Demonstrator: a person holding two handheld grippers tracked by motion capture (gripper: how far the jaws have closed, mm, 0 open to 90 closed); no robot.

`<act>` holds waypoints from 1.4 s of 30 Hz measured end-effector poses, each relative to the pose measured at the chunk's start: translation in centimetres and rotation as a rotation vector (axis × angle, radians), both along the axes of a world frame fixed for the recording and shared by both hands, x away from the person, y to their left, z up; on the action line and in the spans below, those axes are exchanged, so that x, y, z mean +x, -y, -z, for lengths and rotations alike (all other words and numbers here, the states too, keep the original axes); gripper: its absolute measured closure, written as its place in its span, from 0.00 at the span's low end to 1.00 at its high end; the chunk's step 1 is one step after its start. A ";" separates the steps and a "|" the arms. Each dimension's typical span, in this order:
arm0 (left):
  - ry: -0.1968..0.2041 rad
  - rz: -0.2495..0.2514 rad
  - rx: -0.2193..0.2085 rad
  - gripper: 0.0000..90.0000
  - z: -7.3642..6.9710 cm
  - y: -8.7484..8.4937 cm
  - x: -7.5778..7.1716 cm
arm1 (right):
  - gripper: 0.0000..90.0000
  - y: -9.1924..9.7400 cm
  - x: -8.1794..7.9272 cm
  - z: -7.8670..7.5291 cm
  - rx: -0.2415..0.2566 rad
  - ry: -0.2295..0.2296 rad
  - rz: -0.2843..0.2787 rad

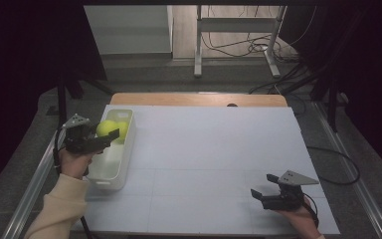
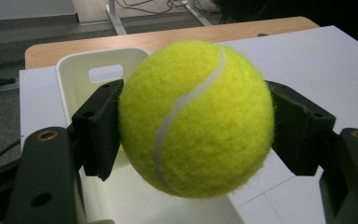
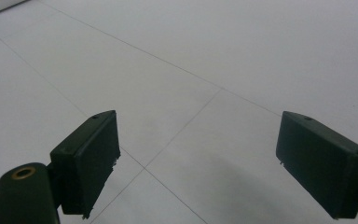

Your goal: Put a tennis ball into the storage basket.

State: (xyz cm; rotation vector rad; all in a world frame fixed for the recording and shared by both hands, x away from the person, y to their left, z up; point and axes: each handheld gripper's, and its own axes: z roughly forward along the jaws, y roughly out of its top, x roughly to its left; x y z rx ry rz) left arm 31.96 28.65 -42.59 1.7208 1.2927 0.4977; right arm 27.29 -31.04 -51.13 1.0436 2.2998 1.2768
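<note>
Above the white rectangular plastic bin (image 1: pixel 110 169), a fuzzy yellow-green tennis ball (image 2: pixel 193 116) is clamped between the left gripper's (image 1: pixel 110 137) jaws at the white worktop's (image 1: pixel 204 149) left edge, while the right gripper (image 1: pixel 256 195) rests well apart, jaws wide and empty.

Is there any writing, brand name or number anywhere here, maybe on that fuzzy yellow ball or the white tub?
None can be read.
Fuzzy yellow tennis ball in the left claw: only a curved white seam, no brand print on the side that faces the camera.
White plastic tub: plain, just a handle slot.
White table board: thin grid lines, no text.
</note>
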 end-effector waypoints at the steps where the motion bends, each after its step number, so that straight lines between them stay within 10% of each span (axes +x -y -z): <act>1: -0.005 -0.003 0.003 0.30 0.0 -0.1 0.1 | 0.15 0.0 0.0 0.0 -0.002 0.000 0.000; 31: -0.171 0.015 0.076 0.30 2.1 0.0 2.6 | 0.15 0.0 0.0 0.0 0.000 -0.001 0.000; 42: -0.177 0.008 0.075 0.30 2.0 -0.1 2.5 | 0.15 0.0 0.0 0.0 -0.001 -0.001 0.000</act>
